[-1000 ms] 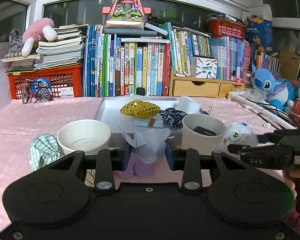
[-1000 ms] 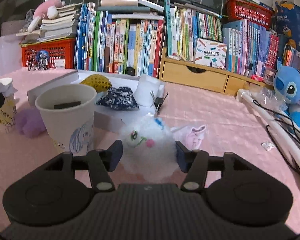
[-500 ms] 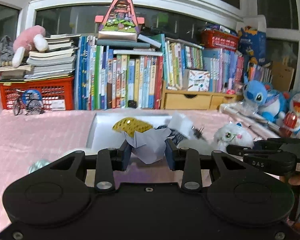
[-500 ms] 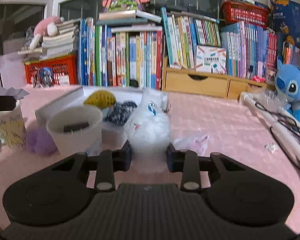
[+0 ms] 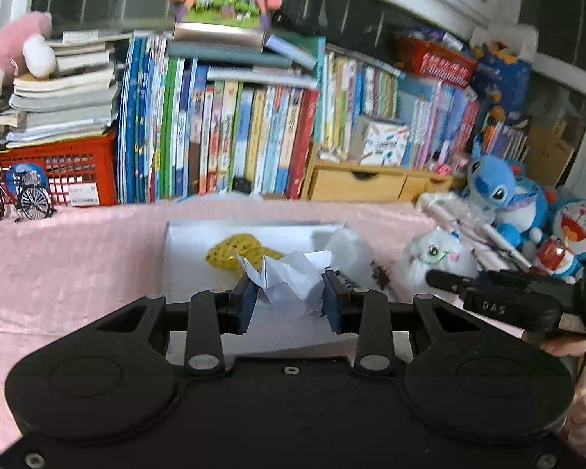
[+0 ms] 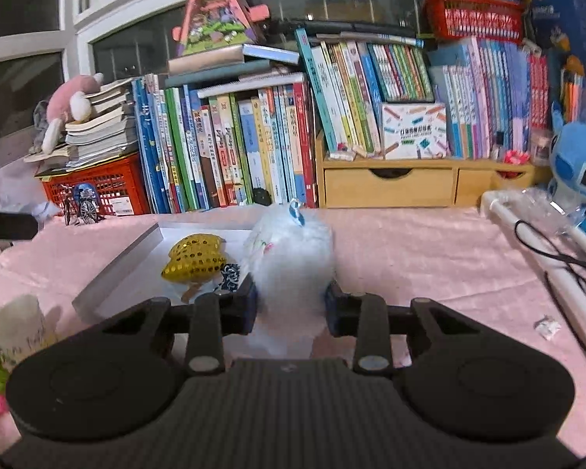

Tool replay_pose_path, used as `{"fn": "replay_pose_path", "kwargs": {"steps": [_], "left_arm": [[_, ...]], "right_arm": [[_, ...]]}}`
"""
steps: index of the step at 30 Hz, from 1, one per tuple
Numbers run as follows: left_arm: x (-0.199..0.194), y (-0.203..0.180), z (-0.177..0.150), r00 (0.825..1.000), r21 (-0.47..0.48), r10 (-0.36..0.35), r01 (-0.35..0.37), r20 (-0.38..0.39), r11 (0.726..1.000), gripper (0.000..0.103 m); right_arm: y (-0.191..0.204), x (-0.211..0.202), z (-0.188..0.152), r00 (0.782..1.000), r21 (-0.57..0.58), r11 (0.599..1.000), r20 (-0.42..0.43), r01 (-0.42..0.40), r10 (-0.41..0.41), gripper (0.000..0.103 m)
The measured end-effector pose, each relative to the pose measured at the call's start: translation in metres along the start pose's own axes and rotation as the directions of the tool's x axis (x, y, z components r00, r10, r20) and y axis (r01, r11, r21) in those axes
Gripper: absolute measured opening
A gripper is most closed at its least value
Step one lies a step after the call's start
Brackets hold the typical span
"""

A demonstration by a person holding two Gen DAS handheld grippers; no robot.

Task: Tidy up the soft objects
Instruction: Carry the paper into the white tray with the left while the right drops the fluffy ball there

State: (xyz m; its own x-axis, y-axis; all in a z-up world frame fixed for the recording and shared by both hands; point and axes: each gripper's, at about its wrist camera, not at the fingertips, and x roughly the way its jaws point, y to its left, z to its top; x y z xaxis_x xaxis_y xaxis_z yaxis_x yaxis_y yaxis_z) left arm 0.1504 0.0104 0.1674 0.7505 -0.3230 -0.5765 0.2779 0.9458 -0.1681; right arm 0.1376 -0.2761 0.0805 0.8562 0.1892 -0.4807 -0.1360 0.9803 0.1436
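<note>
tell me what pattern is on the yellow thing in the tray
The yellow soft toy has small dark dots all over; clearest in the right wrist view.

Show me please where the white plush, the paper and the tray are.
white plush (image 6: pixel 293 262), right wrist view, on its fluffy body.
paper (image 5: pixel 289 277), left wrist view, on the crumpled middle.
tray (image 6: pixel 117 269), right wrist view, on its left wall.
</note>
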Motion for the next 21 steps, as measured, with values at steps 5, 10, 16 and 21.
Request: {"fn": "replay_pose_path", "kwargs": {"steps": [5,10,16,21], "left_arm": [[0.04,0.019,0.021,0.99,-0.05,0.005,-0.012,-0.142,0.999,0.034],[0.091,0.036,0.025,0.954,-0.136,0.005,-0.049,-0.3,0.989,0.034],[0.146,0.04,0.013,0.904,-0.179,0.001,-0.086,-0.427,0.98,0.034],[0.177,0.031,0.003,0.877,-0.176,0.016,-0.114,-0.48,0.978,0.034]], "right_arm": [[-0.004,0.028,0.013,0.995,0.022,1.0,-0.101,0.01,-0.007,0.039],[-0.006,0.055,0.018,0.98,0.035,0.999,-0.197,0.021,-0.013,0.039],[-0.001,0.077,0.017,0.966,0.016,0.999,-0.257,0.036,-0.031,0.039],[0.003,0.093,0.016,0.962,0.009,0.999,-0.271,0.039,-0.035,0.039]]}}
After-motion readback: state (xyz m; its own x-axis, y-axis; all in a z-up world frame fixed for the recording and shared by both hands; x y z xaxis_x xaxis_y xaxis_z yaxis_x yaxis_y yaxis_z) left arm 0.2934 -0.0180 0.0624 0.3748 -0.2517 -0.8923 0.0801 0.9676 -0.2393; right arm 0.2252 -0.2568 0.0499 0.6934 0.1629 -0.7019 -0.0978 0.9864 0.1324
